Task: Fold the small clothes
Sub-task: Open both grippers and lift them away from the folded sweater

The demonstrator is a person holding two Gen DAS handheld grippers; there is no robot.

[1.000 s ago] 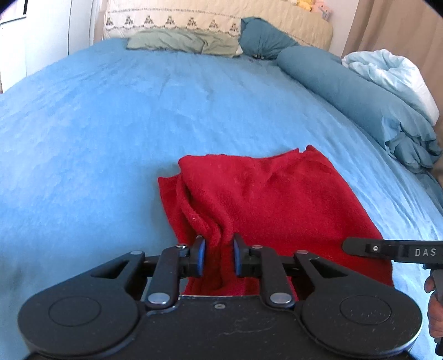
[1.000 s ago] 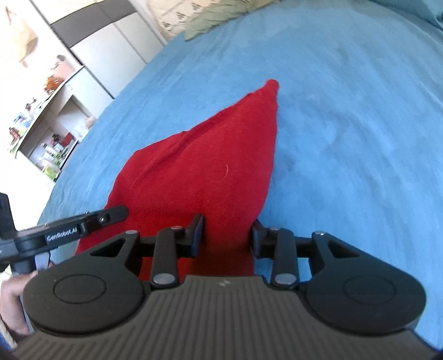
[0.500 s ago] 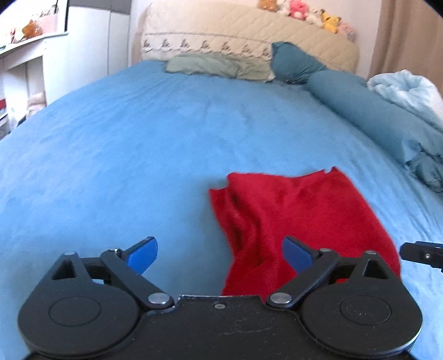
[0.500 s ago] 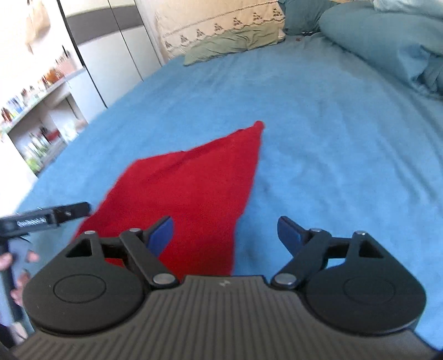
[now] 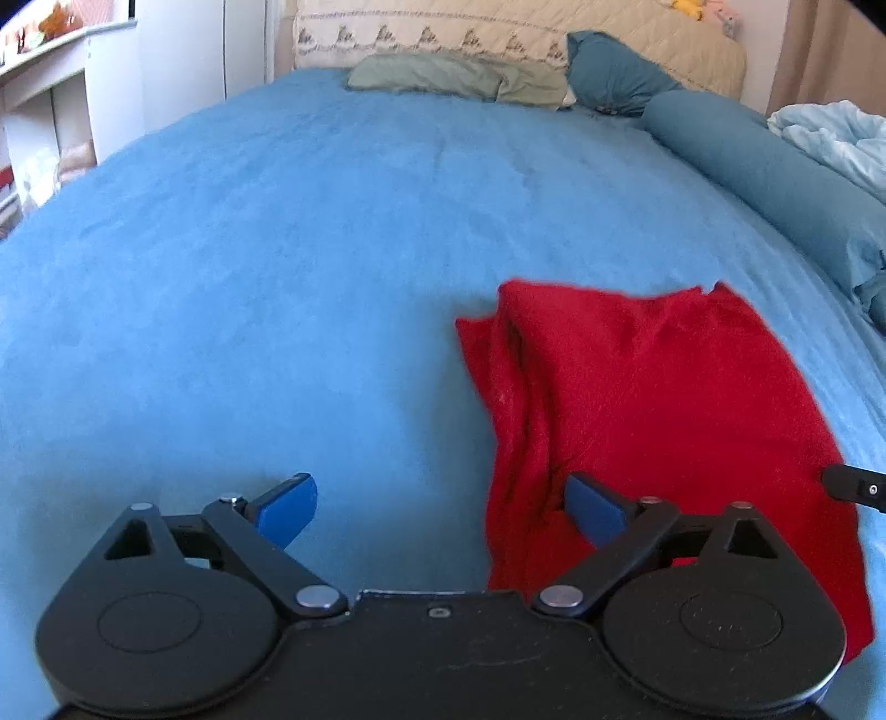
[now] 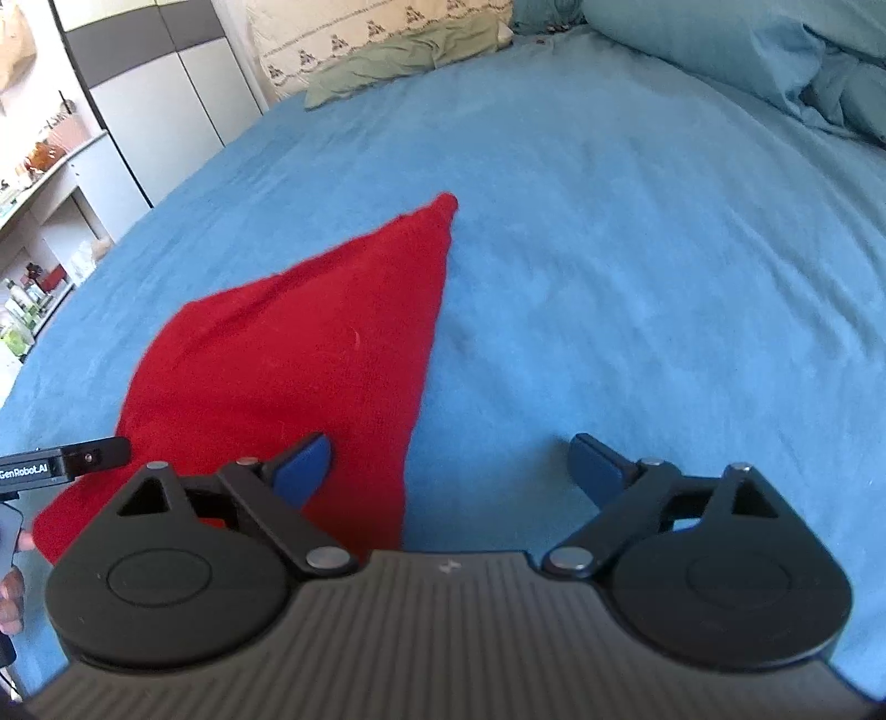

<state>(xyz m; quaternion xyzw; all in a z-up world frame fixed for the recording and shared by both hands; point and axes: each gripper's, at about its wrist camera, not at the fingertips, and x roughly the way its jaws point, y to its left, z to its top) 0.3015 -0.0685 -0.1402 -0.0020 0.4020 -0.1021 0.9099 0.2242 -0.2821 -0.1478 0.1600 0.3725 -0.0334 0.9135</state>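
A wide blue bed [image 5: 310, 266] fills both views. At its head a cream quilted headboard [image 5: 515, 33] stands behind a flat green pillow [image 5: 454, 77] and a teal pillow [image 5: 609, 72]. A long teal bolster [image 5: 775, 166] runs down the bed's right side, with a pale blue duvet [image 5: 836, 138] bunched beyond it. White cupboards [image 6: 166, 99] and shelves [image 6: 44, 183] line the wall on the left.

A red cloth [image 5: 653, 410] lies flat on the bed, near the foot. In the left wrist view it sits to the right of centre, its left side bunched into lengthwise ridges and its far edge ragged. Its long axis runs from the near edge away toward the headboard. In the right wrist view the cloth [image 6: 310, 354] lies left of centre and narrows to a corner that points toward the head of the bed.

The left claw [image 5: 440, 512] is spread wide and holds nothing. Its right blue pad sits over the cloth's bunched left edge, its left pad over bare bed; contact cannot be told. The right claw [image 6: 448, 462] is likewise released and empty, its left pad over the cloth's near right part, its right pad over bare sheet. So the cloth lies between the two claws, each straddling one of its side edges.
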